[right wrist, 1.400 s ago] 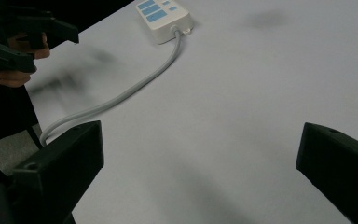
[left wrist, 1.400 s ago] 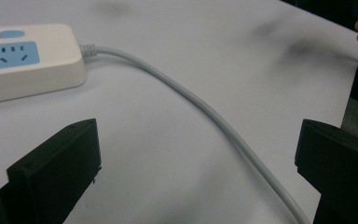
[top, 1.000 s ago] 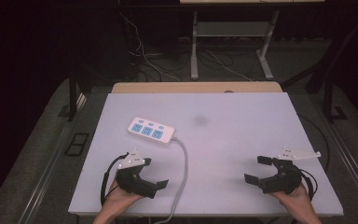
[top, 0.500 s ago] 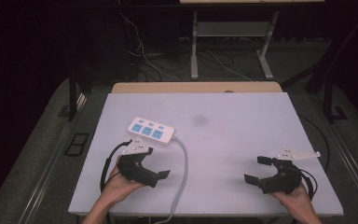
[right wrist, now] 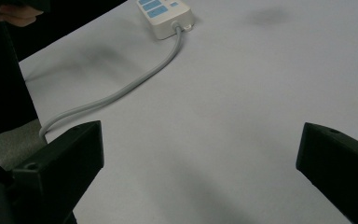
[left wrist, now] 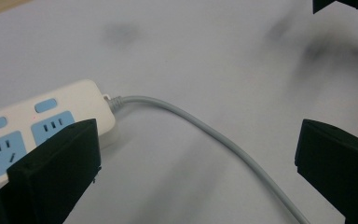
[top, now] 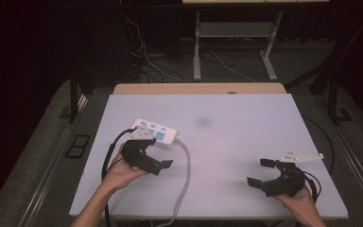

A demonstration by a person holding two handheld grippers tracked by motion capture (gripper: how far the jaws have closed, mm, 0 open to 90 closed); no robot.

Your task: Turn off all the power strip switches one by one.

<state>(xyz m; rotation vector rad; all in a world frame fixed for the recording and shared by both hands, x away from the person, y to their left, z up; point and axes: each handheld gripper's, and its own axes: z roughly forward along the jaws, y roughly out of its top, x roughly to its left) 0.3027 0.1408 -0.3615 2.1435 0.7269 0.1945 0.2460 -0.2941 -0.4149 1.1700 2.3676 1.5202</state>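
We looked down from above the table [top: 246, 118]; both gripper views skimmed low, sharing the power strip [left wrist: 37, 126].

In the high view the left tool [top: 147, 156] covers the near end of the power strip [top: 163, 133]. Its grey cable [top: 185, 179] runs off the tabletop's [top: 246, 142] near edge. The strip's leftmost sockets are cut off in the left gripper view; the socket count is perhaps three.

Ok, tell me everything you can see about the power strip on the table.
The power strip is a white, plastic-looking bar with rounded ends, lying flat on the pale table, left of centre. Its top carries blue socket panels and small blue buttons. A grey cable leaves one end and curves off the near edge. The left gripper, open, hovers beside it.
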